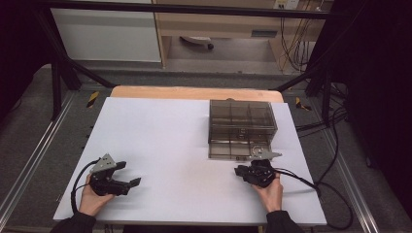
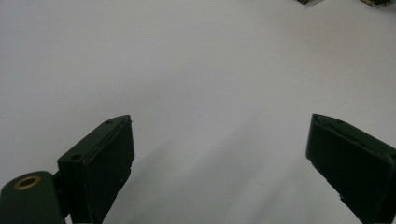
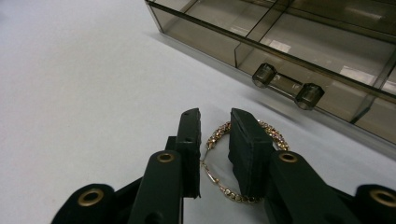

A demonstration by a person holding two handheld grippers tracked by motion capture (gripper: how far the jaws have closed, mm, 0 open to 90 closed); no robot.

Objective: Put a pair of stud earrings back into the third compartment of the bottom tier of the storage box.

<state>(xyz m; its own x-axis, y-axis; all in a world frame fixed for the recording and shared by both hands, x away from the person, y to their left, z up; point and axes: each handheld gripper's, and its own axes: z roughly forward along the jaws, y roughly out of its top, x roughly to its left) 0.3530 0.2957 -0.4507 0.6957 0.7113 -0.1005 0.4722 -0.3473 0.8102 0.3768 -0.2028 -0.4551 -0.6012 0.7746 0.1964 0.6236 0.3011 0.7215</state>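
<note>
Right tool (image 3: 215,135), jaws narrowly apart astride a gold beaded hoop (image 3: 233,161) lying on the white surface (image 1: 160,136), just before a smoky compartmented drawer box (image 1: 242,127). Handle knobs (image 3: 287,88) facing the tool. Left tool (image 1: 127,174), jaws wide apart, well clear at the left.

High view: dim, soft, low resolution; surroundings sunk in near-black, white table (image 1: 160,141) evenly lit from overhead. Faint blurred shadows thrown beneath left gripper (image 1: 127,175) and right gripper (image 1: 241,171). Left gripper view: flat grey light, mild vignetting toward corners; broad soft shadow spread between and ahead of jaws; jaw pads underexposed, slightly blurred at frame edge. Right gripper view: sharpest just ahead of jaws, where bracelet (image 3: 219,135) glinted; pale glare patches on smoked box (image 3: 289,42) beyond; near knuckles defocused.
</note>
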